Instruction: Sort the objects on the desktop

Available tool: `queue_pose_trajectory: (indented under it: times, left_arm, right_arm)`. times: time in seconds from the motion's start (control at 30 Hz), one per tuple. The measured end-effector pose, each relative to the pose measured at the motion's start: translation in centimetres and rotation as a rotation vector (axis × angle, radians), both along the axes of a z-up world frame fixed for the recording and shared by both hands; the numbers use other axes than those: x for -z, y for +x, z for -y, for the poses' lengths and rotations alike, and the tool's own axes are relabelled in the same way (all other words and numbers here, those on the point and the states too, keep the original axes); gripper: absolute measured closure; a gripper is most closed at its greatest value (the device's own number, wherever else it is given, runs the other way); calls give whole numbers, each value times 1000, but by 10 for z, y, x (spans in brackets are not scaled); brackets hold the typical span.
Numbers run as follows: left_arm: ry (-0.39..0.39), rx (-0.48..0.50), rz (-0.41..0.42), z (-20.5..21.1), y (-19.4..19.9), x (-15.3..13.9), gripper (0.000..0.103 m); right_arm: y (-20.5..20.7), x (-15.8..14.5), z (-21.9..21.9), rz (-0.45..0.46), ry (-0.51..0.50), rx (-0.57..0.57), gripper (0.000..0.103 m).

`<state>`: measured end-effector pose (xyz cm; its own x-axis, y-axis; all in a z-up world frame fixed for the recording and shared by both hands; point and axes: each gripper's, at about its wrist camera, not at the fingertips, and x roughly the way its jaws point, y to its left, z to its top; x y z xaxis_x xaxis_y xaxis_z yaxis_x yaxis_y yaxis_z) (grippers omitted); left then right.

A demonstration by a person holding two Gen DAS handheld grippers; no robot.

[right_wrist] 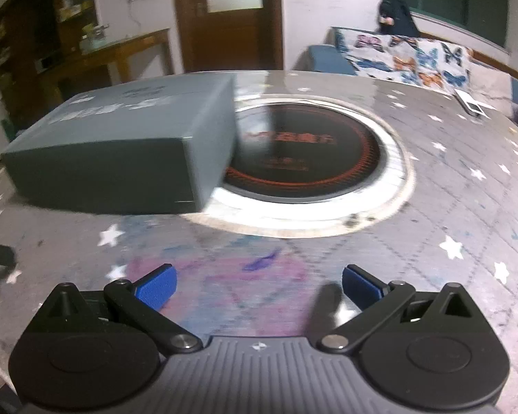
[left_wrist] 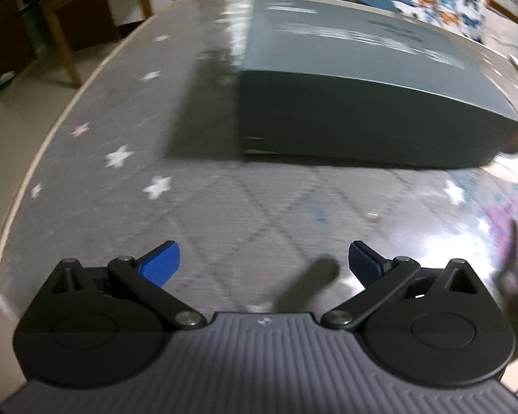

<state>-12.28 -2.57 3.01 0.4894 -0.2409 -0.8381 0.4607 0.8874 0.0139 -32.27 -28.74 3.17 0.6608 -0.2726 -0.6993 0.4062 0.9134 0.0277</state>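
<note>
left gripper [left_wrist: 264,262]: jaws spread wide, blue pads well apart, nothing between them. Hangs over bare tablecloth, short of the box.
right gripper [right_wrist: 259,284]: same, wide open and empty, over the pink-stained patch of cloth.
box [right_wrist: 127,145]: grey-green, closed, flat rectangular carton lying lid-up on the table [left_wrist: 96,179]. In the right view its far right corner overlaps the rim of the round cooktop [right_wrist: 304,151] sunk into the table middle. Left gripper faces one long side wall of the box [left_wrist: 362,117].
other items: small white card-like things near the far right table edge [right_wrist: 473,103]; too blurred to identify.
handling (judgement): rigid cardboard, smooth printed faces, likely slippery against the pads. Weight unknown, contents hidden. Looks wider than either jaw opening, so a single pinch across the body seems unlikely.
grip (judgement): one gripper on each short end, squeezing inward, or push/slide on the cloth. Pinching a lid edge risks lifting the lid only.
stage: cannot tell whether the box already sits at its sorted spot or awaits moving.
</note>
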Motion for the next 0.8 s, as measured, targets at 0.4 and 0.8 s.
queue_pose_trajectory:
  times: [0.4,0.8]
  left_arm:
    - [-5,-272,64,-59,50,0,0]
    - [-34,-525,159,-102,98,4,0]
  right_arm:
    - [-24,0,64,11,-79,138,0]
    - [-31,3,132,9,-103,242,0]
